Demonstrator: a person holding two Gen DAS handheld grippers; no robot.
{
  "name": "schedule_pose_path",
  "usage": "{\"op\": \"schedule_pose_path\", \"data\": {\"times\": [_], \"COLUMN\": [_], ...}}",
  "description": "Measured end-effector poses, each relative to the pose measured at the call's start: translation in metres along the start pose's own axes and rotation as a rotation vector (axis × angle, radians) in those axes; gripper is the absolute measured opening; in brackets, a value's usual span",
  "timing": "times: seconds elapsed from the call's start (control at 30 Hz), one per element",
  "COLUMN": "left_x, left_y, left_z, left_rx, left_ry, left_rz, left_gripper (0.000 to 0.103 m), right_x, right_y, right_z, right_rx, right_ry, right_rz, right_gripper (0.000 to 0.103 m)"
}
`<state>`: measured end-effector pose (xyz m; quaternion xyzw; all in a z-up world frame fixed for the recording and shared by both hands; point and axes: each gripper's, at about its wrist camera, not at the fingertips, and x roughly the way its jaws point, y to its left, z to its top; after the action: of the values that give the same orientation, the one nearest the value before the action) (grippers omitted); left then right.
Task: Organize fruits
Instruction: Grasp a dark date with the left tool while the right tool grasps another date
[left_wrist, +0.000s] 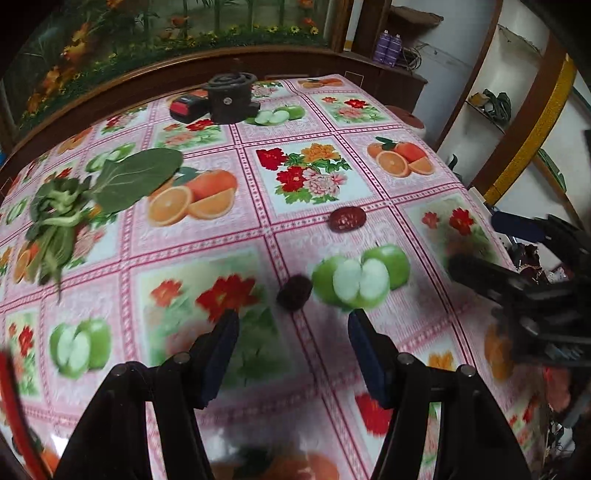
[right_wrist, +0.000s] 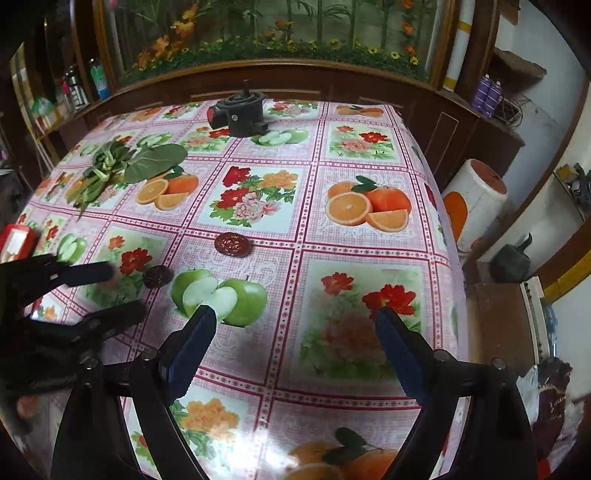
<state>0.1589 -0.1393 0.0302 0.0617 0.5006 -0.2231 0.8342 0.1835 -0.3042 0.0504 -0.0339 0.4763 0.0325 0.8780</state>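
Note:
Two dark red dates lie on the fruit-print tablecloth. The near date (left_wrist: 294, 292) sits just ahead of my open, empty left gripper (left_wrist: 293, 325); it also shows in the right wrist view (right_wrist: 157, 276). The far date (left_wrist: 347, 219) lies further back and shows in the right wrist view too (right_wrist: 232, 243). My right gripper (right_wrist: 295, 321) is open and empty over the printed cloth, right of both dates. The right gripper shows at the right edge of the left wrist view (left_wrist: 480, 243). The left gripper shows at the left of the right wrist view (right_wrist: 125, 291).
A bunch of leafy greens (left_wrist: 92, 195) lies at the far left of the table (right_wrist: 369, 369). A black round device (left_wrist: 231, 98) with a red-black battery (left_wrist: 188, 107) stands at the back. A red box (right_wrist: 16, 242) is at the left edge. The table's right edge drops to floor clutter.

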Motion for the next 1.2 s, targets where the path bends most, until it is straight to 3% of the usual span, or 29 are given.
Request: {"op": "schedule_pose_path", "data": {"times": [0.07, 0.13, 0.17, 0.23, 0.27, 0.4, 0.73, 0.77, 0.83, 1.03, 1.2], "left_x": [0.009, 0.016, 0.019, 0.020, 0.020, 0.016, -0.007, -0.008, -0.010, -0.015, -0.024], "left_y": [-0.002, -0.003, -0.003, -0.002, 0.000, 0.008, 0.040, 0.041, 0.044, 0.047, 0.048], "left_z": [0.002, 0.004, 0.005, 0.007, 0.008, 0.003, -0.028, -0.030, -0.034, -0.043, -0.057], "left_rx": [0.003, 0.016, 0.018, 0.011, 0.000, -0.032, -0.116, -0.121, -0.131, -0.168, -0.177], "left_ry": [0.009, 0.026, 0.025, 0.014, 0.008, -0.008, -0.010, -0.011, -0.013, -0.012, -0.015], "left_rz": [-0.017, -0.016, -0.012, -0.028, -0.029, -0.037, -0.044, -0.048, -0.053, -0.072, -0.072], "left_gripper": [0.062, 0.048, 0.045, 0.025, 0.023, 0.023, 0.023, 0.023, 0.023, 0.023, 0.023], "right_x": [0.001, 0.004, 0.007, 0.014, 0.018, 0.038, 0.081, 0.080, 0.078, 0.065, 0.039], "right_y": [-0.003, -0.004, -0.002, 0.003, 0.007, 0.025, 0.053, 0.052, 0.052, 0.048, 0.051], "right_z": [0.003, 0.007, 0.009, 0.012, 0.014, 0.021, 0.031, 0.031, 0.031, 0.025, 0.009], "right_rx": [0.001, -0.010, -0.023, -0.056, -0.072, -0.105, -0.133, -0.123, -0.115, -0.048, -0.039], "right_ry": [-0.002, -0.009, -0.012, -0.017, -0.019, -0.013, 0.004, -0.010, -0.009, 0.006, -0.005], "right_rz": [0.017, 0.021, 0.017, 0.014, 0.015, 0.048, 0.053, 0.057, 0.087, 0.169, 0.167], "right_gripper": [0.088, 0.088, 0.088, 0.088, 0.087, 0.073, 0.069, 0.050, 0.032, 0.032, 0.032]}}
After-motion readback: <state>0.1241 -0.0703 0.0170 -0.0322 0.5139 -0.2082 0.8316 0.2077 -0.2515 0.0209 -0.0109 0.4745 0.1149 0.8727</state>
